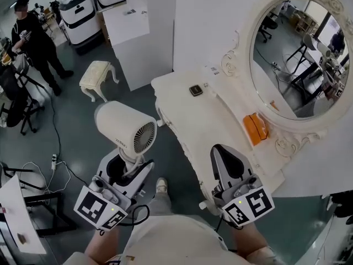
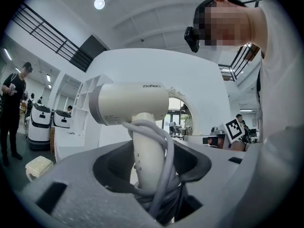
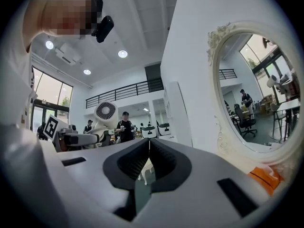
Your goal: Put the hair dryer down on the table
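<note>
**Hair dryer not yet down.** At centre-left of the head view the cream-white hair dryer (image 1: 124, 127) rides upright in the left tongs (image 1: 126, 169). They clamp its handle, w/ the grey cord (image 2: 166, 167) looped round the handle & bunched between the jaws, per the left gripper view. The dryer hangs over the dark floor (image 1: 77, 126), just left of the white bench (image 1: 220, 120) & clear of it, grilled end toward the bench. The right tongs (image 1: 220, 150), lower right of centre, are closed on themselves w/ nothing between the jaws, tips over the bench's near edge.

Judged from this, the dryer is in hand but the task proper is all to do: bring it over the benchtop, lower it, let go. The top looks mostly bare. A small dark square item (image 1: 196, 90) lies toward its upper end, & an orange object (image 1: 255, 128) sits by the foot of the oval mirror (image 1: 300, 54) at upper right, so there seems to be room approx. mid-bench.

Writing: a short brand word in pale caps on the dryer's barrel, upper centre of the left gripper view, begins "ZE"; the rest is too soft to read for sure. The fine print on the barrel's rear band, & the small print by the grille in the head view, is illegible. The black-&-white square markers (image 1: 98, 207) on the tongs show patterns only, no text.
</note>
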Action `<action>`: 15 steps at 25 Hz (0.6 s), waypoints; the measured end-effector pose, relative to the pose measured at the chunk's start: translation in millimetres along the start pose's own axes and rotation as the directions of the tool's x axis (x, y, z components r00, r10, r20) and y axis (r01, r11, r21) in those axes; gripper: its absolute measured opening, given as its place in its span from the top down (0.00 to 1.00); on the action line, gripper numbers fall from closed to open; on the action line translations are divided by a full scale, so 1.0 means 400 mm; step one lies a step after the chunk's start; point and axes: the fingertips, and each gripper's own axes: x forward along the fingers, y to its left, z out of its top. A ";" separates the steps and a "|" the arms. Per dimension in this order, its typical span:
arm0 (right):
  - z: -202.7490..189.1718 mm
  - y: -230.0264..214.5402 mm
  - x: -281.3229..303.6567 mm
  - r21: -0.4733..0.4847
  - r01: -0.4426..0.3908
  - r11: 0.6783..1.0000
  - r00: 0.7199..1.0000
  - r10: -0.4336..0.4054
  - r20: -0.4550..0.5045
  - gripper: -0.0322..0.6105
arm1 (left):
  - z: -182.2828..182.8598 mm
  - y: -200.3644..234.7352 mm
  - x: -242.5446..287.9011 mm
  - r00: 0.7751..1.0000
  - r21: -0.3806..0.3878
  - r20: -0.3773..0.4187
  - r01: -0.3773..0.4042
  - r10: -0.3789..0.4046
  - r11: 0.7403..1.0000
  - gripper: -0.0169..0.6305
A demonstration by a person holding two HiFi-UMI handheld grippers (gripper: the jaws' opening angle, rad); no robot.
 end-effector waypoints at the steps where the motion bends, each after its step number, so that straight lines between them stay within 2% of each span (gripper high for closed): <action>1: 0.002 -0.004 0.029 0.001 0.005 1.000 1.000 -0.005 -0.001 0.92 | 0.003 0.029 0.011 1.000 0.001 -0.002 0.004 -0.004 1.000 0.61; 7: 0.031 -0.029 0.176 -0.007 0.046 0.999 0.999 -0.046 0.005 0.92 | 0.026 0.170 0.082 0.999 -0.008 -0.006 0.051 -0.051 0.999 0.61; 15: 0.067 -0.063 0.307 -0.030 0.097 0.995 0.995 -0.096 0.036 0.92 | 0.045 0.299 0.162 0.995 -0.011 -0.002 0.104 -0.104 0.995 0.61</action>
